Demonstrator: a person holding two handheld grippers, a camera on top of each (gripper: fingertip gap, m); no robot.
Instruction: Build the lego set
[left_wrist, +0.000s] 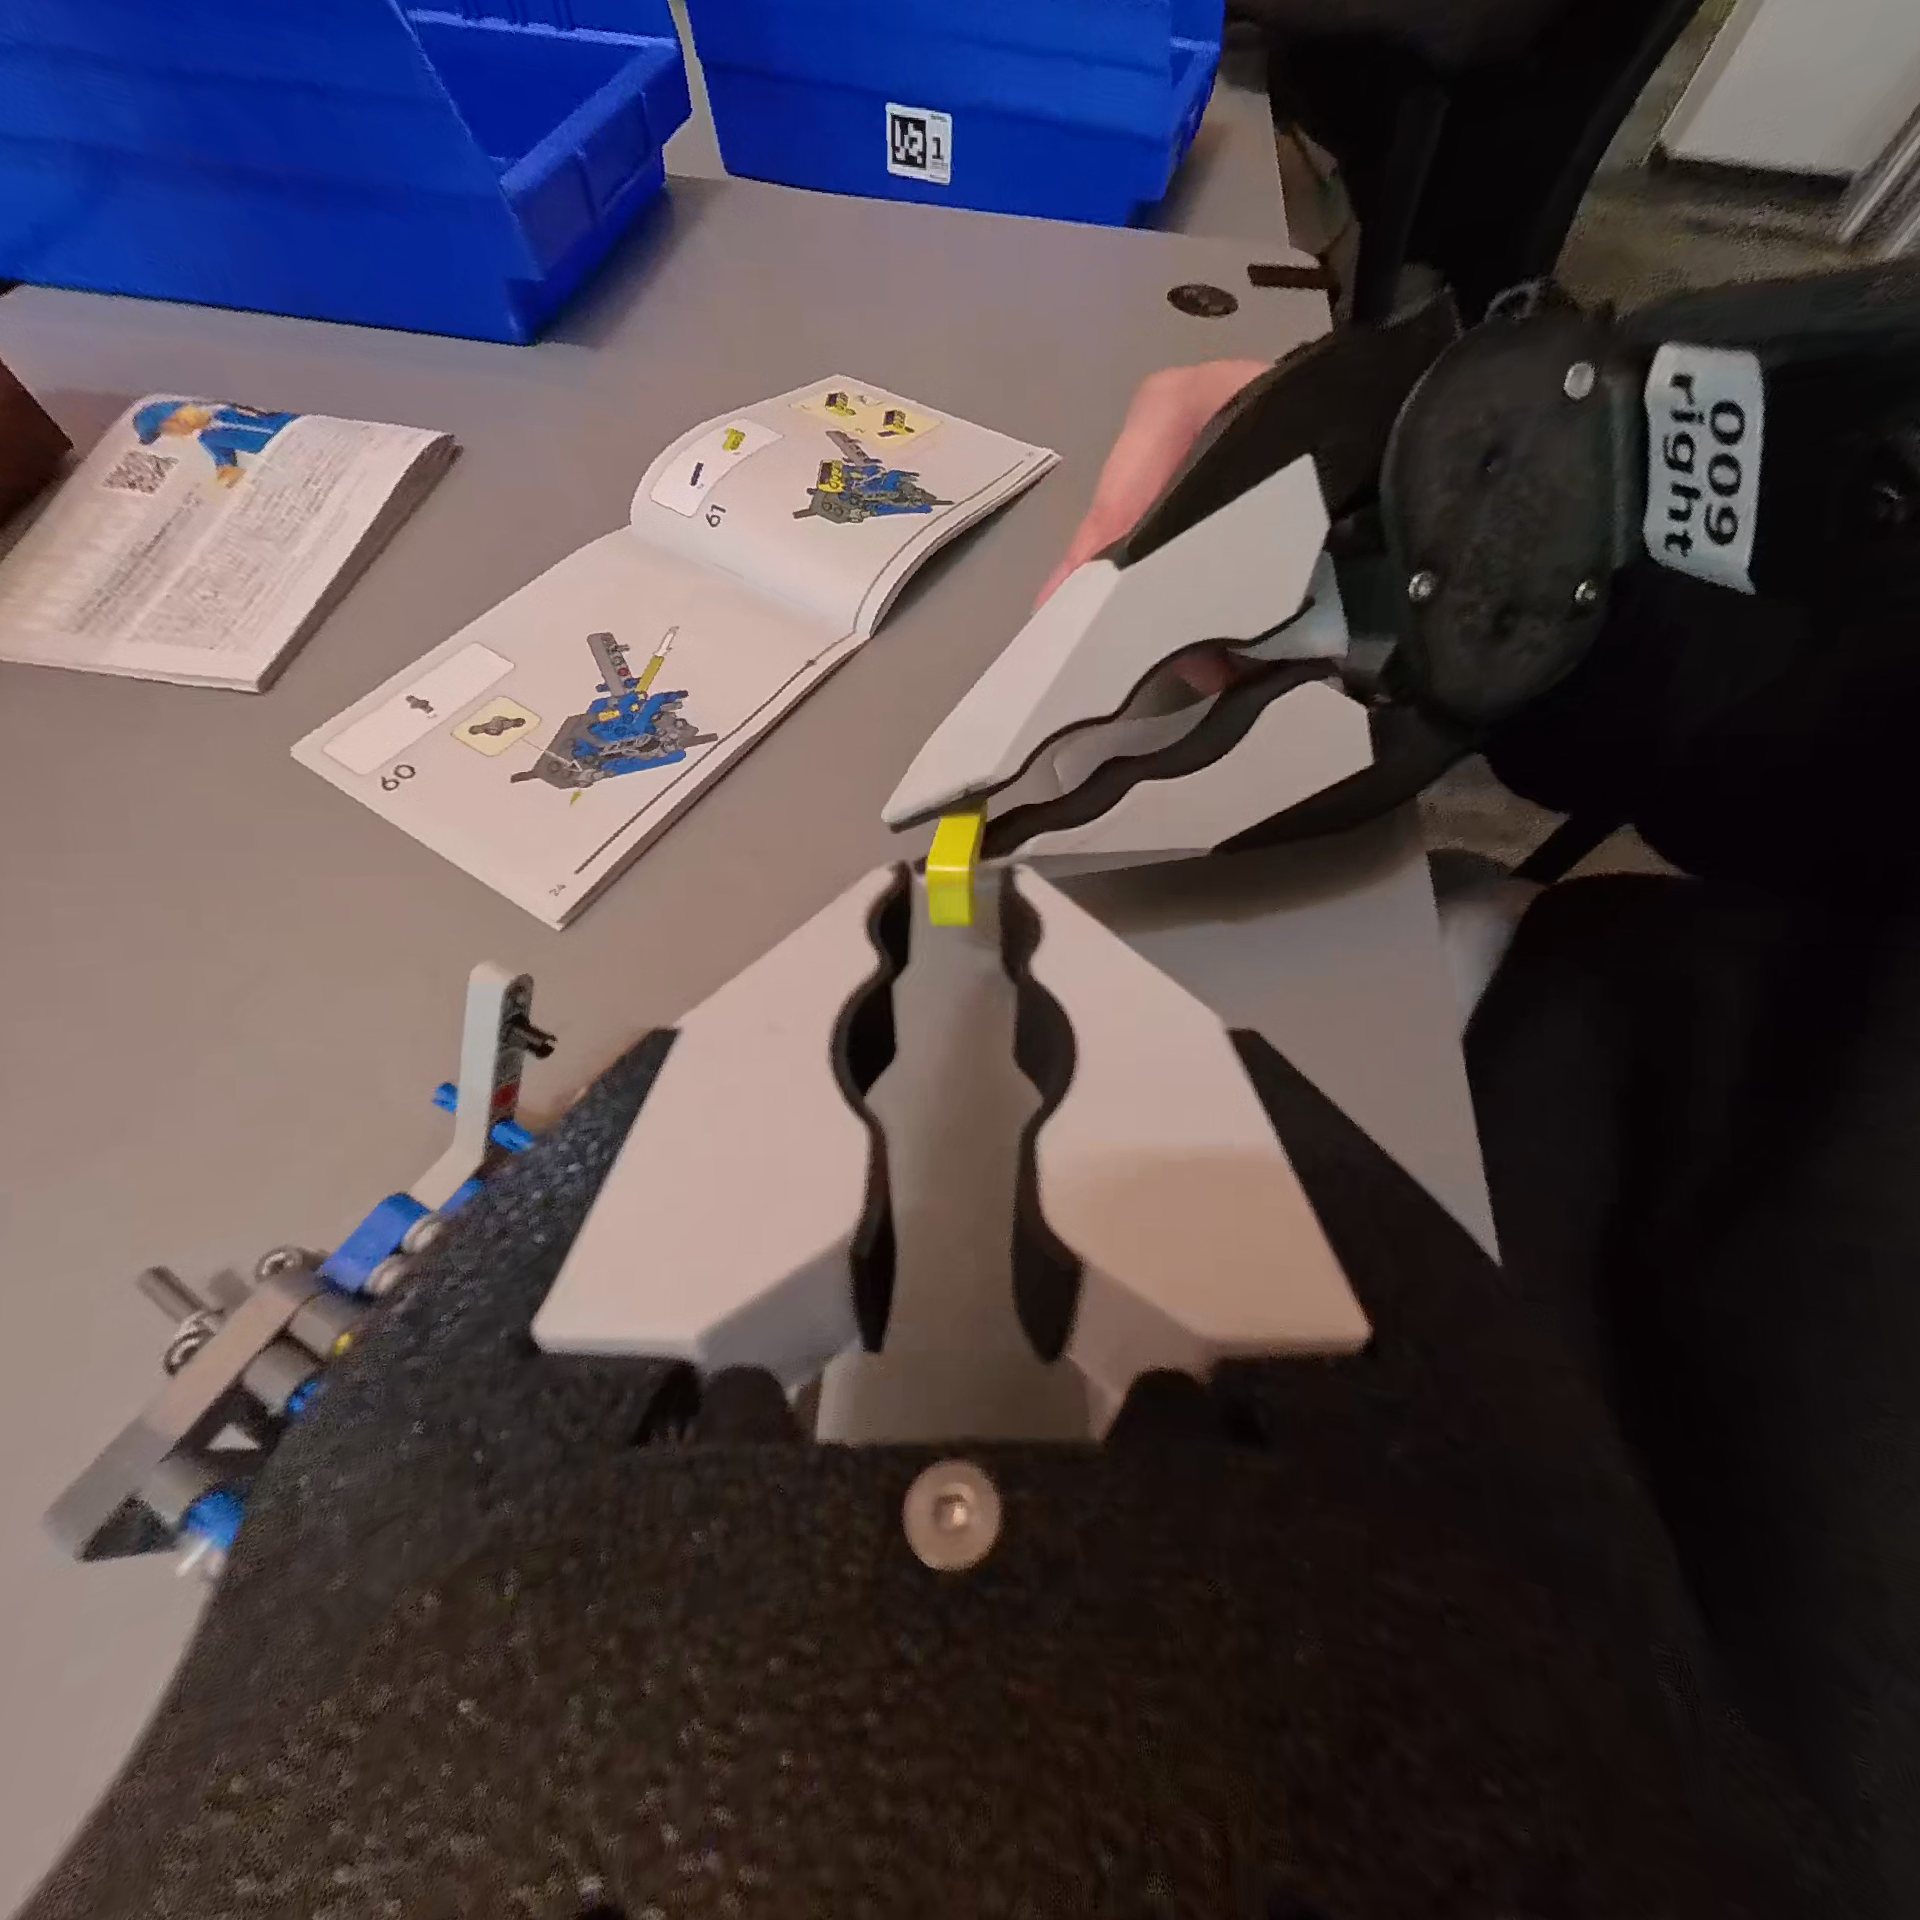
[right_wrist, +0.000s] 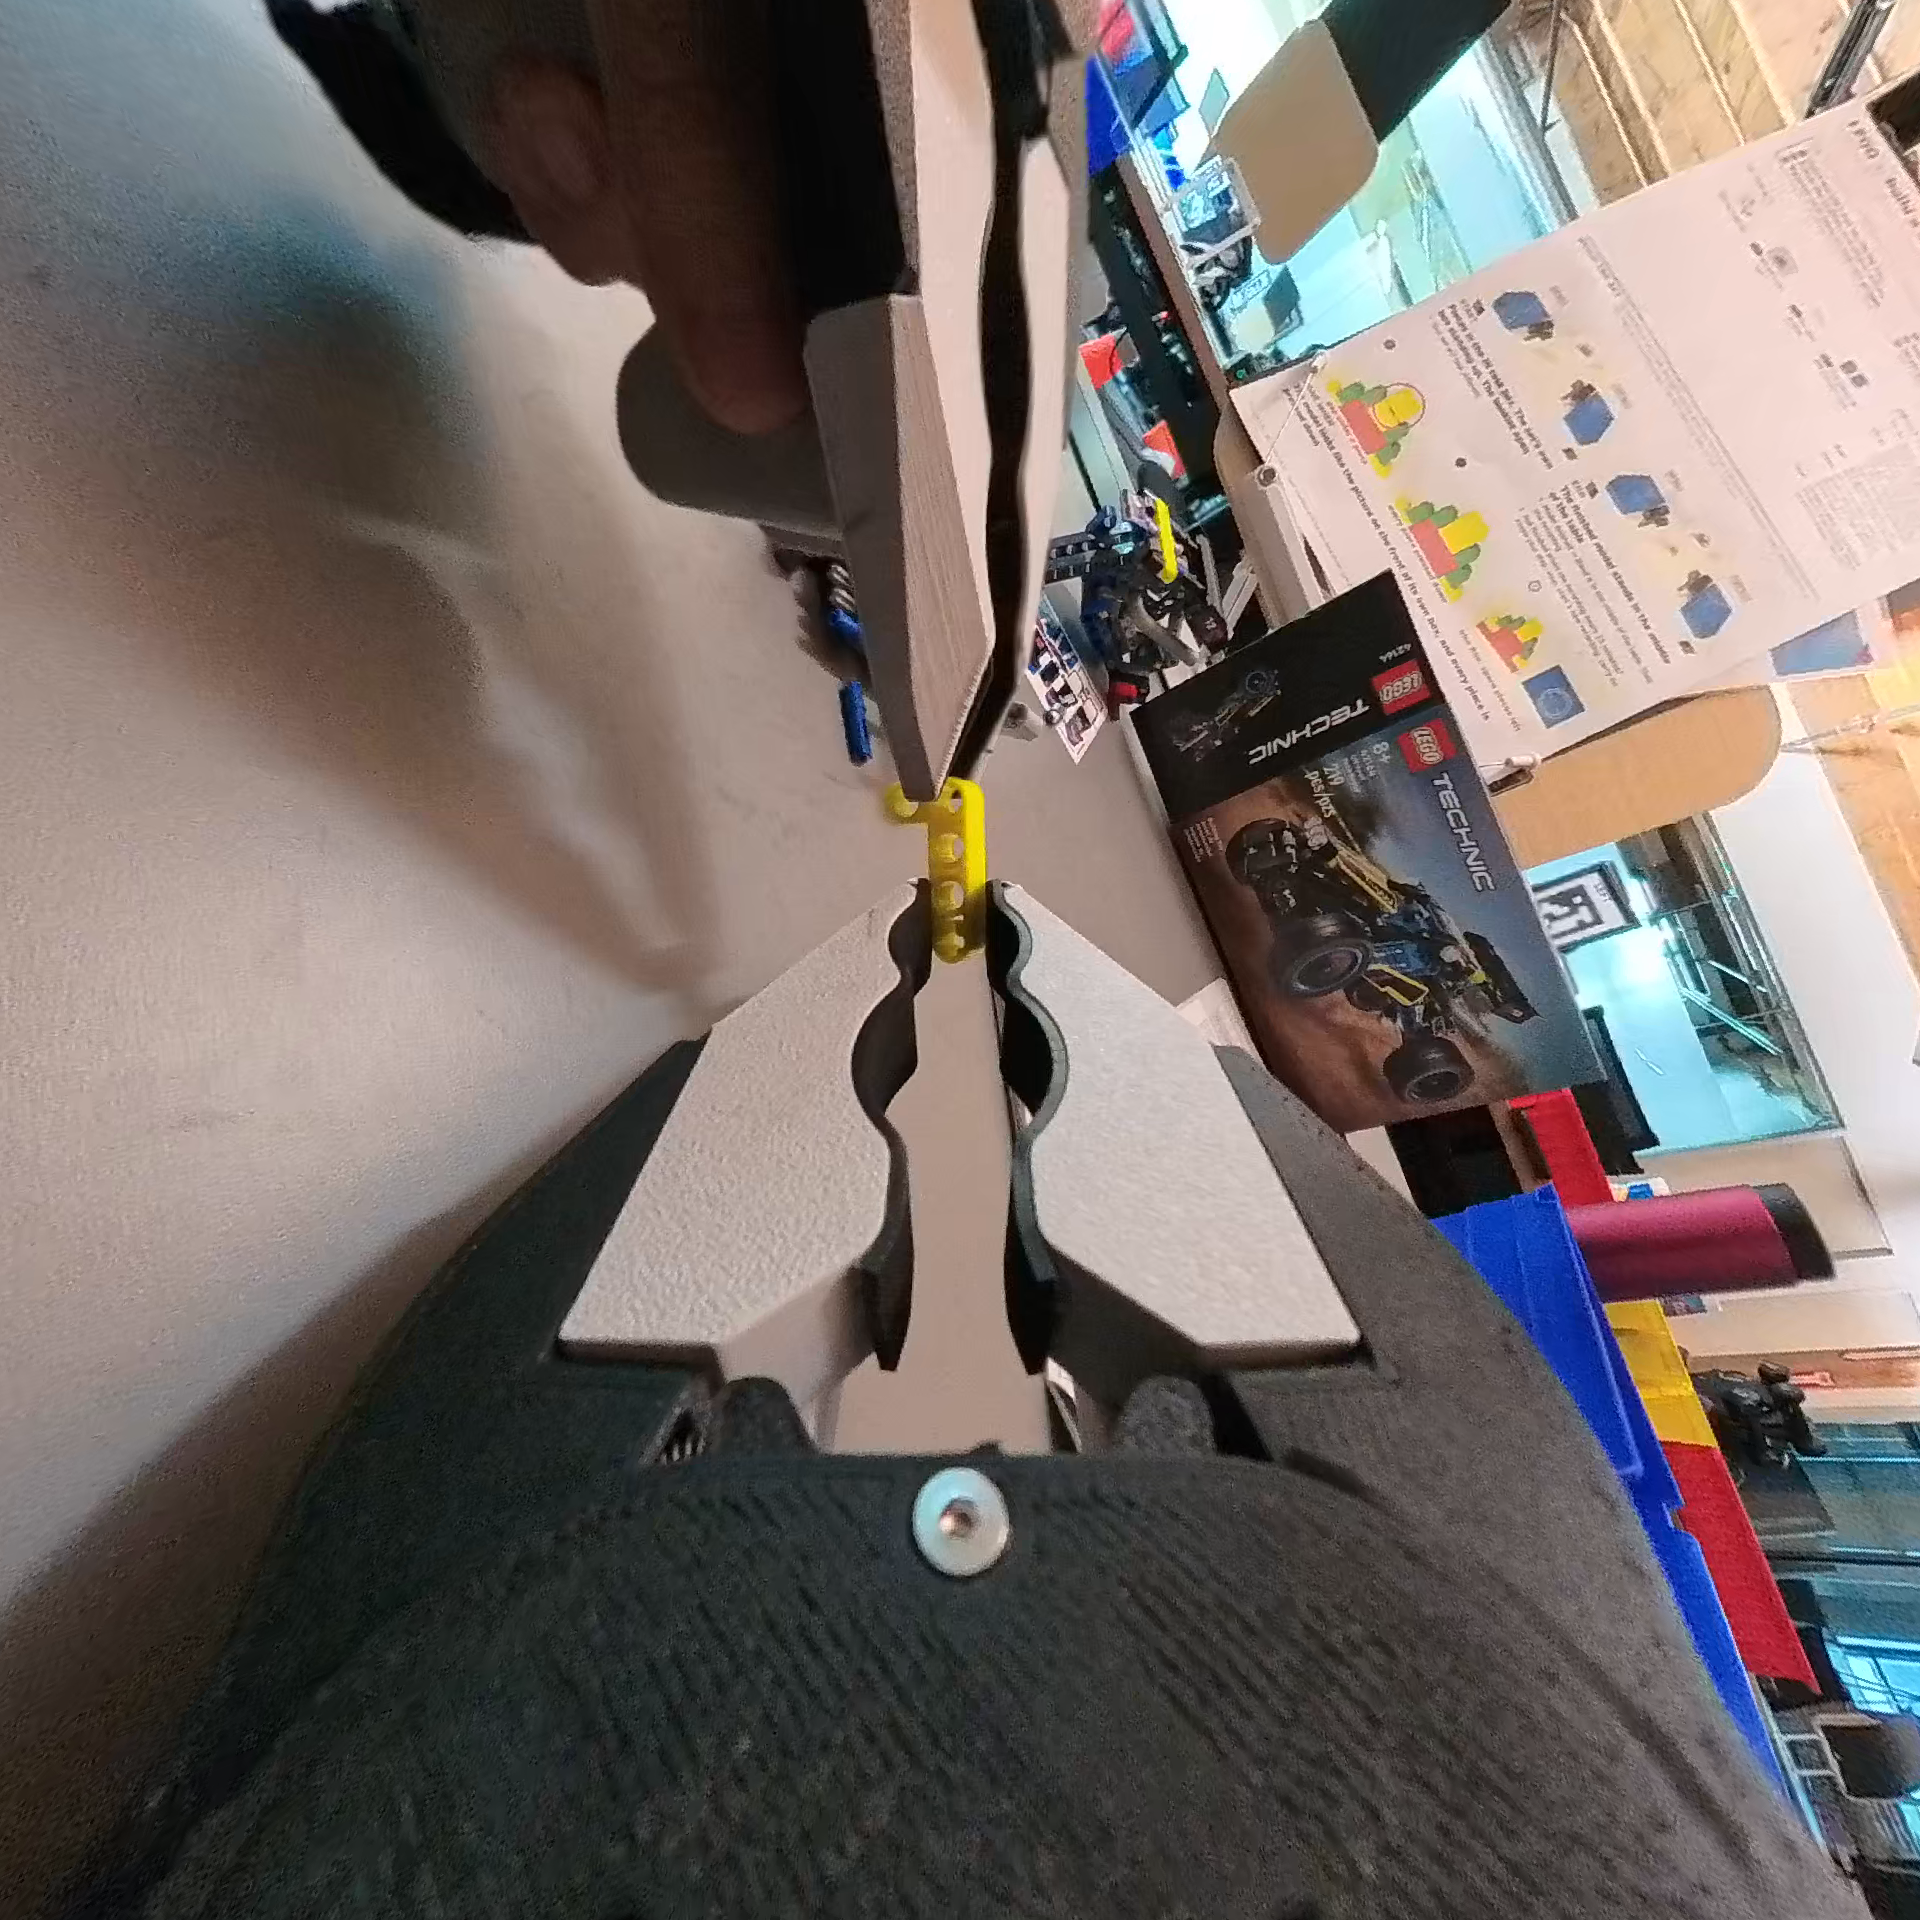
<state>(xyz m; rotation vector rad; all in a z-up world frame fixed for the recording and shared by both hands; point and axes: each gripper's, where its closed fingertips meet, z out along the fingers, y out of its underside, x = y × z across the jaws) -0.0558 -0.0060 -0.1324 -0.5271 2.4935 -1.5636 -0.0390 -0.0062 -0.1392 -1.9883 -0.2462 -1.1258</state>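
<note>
A yellow L-shaped lego beam (left_wrist: 951, 878) is held in the air between both grippers, above the grey table (left_wrist: 312, 935). My left gripper (left_wrist: 956, 883) is shut on one end of it. My right gripper (left_wrist: 940, 819) comes in from the right and is shut on its other end. In the right wrist view the beam (right_wrist: 954, 862) stands upright in my right gripper (right_wrist: 956, 906), and the left gripper (right_wrist: 940, 781) pinches its short arm from above. The partly built grey and blue model (left_wrist: 312, 1299) lies on the table at lower left, half hidden by my left gripper.
An open instruction booklet (left_wrist: 675, 644) and a closed booklet (left_wrist: 208, 540) lie on the table. Blue bins (left_wrist: 364, 177) stand at the back. The lego box (right_wrist: 1351, 862), a finished model (right_wrist: 1143, 592), a pinned sheet (right_wrist: 1610, 416) and a maroon bottle (right_wrist: 1704, 1236) stand beyond the table.
</note>
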